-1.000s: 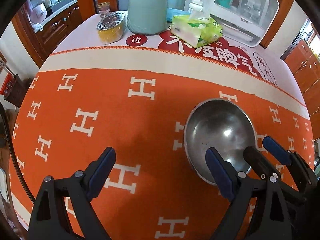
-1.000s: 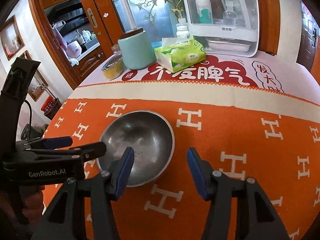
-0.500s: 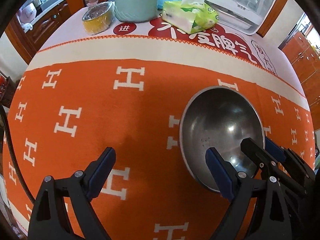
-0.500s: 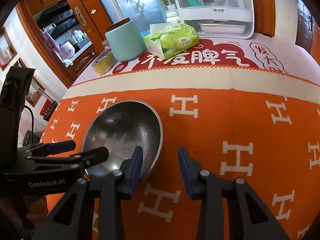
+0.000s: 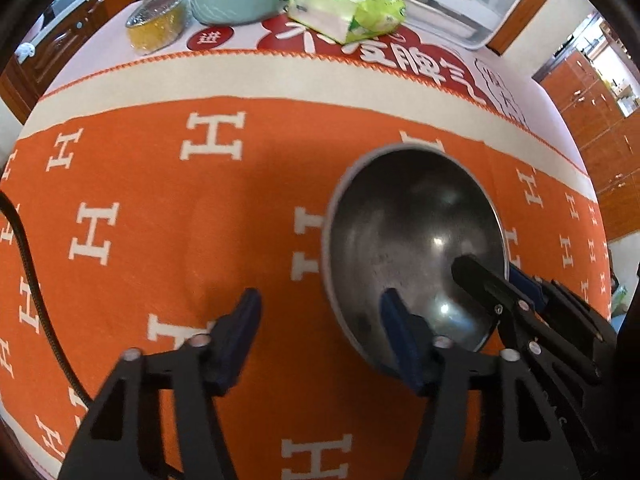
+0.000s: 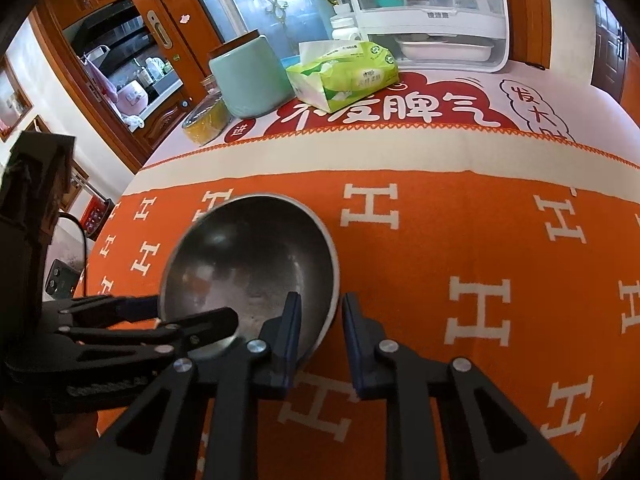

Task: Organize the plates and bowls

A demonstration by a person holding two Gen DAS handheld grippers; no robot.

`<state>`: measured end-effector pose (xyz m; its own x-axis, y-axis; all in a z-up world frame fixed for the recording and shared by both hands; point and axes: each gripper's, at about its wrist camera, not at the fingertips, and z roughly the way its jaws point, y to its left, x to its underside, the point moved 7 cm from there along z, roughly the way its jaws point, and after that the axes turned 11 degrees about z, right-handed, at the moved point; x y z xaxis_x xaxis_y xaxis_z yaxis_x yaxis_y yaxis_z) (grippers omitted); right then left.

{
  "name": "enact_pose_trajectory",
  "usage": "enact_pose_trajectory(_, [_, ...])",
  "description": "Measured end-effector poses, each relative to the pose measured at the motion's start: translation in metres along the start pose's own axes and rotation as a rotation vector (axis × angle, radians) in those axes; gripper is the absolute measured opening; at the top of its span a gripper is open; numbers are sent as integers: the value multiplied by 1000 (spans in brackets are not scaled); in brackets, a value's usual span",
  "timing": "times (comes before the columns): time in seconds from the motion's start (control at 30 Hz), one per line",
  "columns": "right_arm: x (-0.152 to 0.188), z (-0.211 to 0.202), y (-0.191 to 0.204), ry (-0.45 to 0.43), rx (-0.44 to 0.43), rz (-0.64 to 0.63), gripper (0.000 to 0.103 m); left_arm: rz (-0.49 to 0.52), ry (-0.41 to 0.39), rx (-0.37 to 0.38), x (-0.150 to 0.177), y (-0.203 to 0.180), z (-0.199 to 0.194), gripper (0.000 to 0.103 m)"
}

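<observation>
Bowl [image 5: 416,236]: steel, upright on the orange cloth [image 5: 168,208], caught at its near rim by both claws.
Right gripper [image 6: 320,322]: jaws have just been closing and now stand narrow; the bowl's near right rim runs up between them, one blue pad inside the bowl, the other outside over the cloth. A thin gap still shows at the outer pad, so whether the pads already press on the metal I cannot tell.
Right gripper from the left view [image 5: 490,276]: its black finger lies inside the bowl, the blue-tipped one just outside the wall.
Left gripper [image 5: 320,320]: jaws have just been closing to a middling gap; the bowl's near left wall stands between them. Its right finger [image 5: 400,328] is inside the bowl near the wall; the other pad hangs over bare cloth, apart from the bowl.
Left gripper from the right view [image 6: 192,312]: one finger reaches over the rim into the bowl, the other stays outside.
Cloth: orange with white H marks, a cream band farther off.
Far end of the table: green tissue pack [image 6: 344,74], pale green canister [image 6: 250,80], foil-topped yellow tub [image 5: 158,26], white cabinet with a clear front [image 6: 432,12].
</observation>
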<state>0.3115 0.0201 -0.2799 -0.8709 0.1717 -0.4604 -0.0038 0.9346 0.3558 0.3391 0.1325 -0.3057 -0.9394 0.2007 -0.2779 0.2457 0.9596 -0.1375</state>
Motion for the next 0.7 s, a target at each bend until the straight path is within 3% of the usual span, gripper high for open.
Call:
enact_pose_trajectory(0.1, [1,-3,4,-2,4,-13,21,14,1,13,3,-5,-1,39])
enact_pose_trajectory(0.17, [3,-5,6,-4,8,-16,20,22,-6,25,4,-10,-3,25])
enact_pose_trajectory(0.7, [16,-63,25,-105,70,-42,12,96,-15,41,40,-25,-45,22])
